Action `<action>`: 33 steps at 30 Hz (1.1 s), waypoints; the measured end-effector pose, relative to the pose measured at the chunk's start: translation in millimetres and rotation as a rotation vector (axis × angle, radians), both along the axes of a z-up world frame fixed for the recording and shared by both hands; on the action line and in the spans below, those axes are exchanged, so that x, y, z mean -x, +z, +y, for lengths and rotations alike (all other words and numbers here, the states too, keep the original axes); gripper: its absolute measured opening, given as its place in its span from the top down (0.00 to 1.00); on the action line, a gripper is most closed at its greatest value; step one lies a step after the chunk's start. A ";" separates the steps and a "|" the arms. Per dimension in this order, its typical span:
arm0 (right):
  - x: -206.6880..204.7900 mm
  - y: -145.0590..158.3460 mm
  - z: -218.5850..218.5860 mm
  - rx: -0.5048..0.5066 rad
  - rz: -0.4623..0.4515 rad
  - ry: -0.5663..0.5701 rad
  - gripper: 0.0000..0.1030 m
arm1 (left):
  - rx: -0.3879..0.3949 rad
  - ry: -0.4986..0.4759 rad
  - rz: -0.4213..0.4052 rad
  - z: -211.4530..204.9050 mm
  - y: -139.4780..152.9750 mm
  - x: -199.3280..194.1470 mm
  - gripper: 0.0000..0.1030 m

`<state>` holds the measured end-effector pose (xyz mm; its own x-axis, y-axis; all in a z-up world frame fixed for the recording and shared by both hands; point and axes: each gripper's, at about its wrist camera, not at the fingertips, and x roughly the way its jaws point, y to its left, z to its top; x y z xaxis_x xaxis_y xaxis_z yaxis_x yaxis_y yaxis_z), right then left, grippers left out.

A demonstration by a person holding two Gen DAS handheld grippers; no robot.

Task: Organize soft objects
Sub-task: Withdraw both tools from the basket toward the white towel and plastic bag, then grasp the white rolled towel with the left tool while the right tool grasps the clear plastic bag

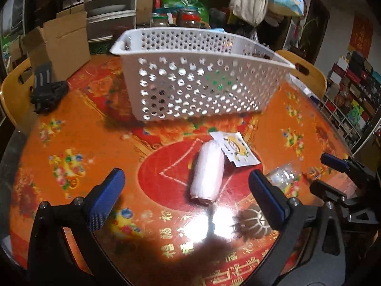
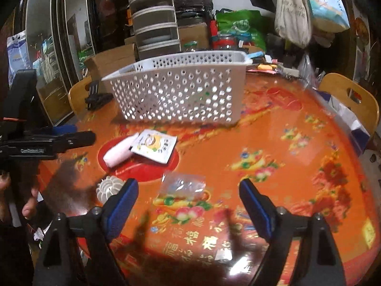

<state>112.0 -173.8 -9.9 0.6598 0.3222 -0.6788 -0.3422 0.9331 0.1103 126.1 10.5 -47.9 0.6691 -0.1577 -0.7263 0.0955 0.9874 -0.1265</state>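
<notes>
A white perforated basket point(image 1: 190, 78) point(image 2: 176, 90) stands at the far middle of the round red-orange table point(image 1: 83, 147) point(image 2: 297, 166). In front of it lie a rolled pink-white cloth point(image 1: 207, 172) point(image 2: 119, 152), a white printed packet point(image 1: 237, 149) point(image 2: 154, 147), a clear plastic bag point(image 1: 283, 176) point(image 2: 183, 186) and a round ribbed cream object point(image 1: 253, 219) point(image 2: 109, 189). My left gripper point(image 1: 188, 202) is open above the table, the cloth roll between its fingers' lines. My right gripper point(image 2: 188, 205) is open just behind the clear bag; it also shows in the left wrist view point(image 1: 338, 166).
A black clip-like tool point(image 1: 47, 90) point(image 2: 95, 95) lies at the table's far left. Wooden chairs point(image 1: 14, 95) point(image 2: 350, 97) stand around the table. Cardboard boxes point(image 1: 64, 40), stacked drawers point(image 2: 154, 23), jars and bags crowd behind the table.
</notes>
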 end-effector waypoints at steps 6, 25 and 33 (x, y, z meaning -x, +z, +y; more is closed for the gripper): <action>-7.4 -16.1 12.9 0.009 0.034 0.031 0.39 | -0.003 -0.019 0.027 -8.3 -17.6 -21.8 0.10; -22.3 -31.6 33.4 0.094 0.066 0.037 0.48 | -0.076 -0.104 0.073 -31.5 -42.1 -50.6 0.71; -22.3 -30.1 27.9 0.061 0.063 0.030 0.50 | -0.086 -0.062 0.001 -21.0 -30.0 -34.7 0.71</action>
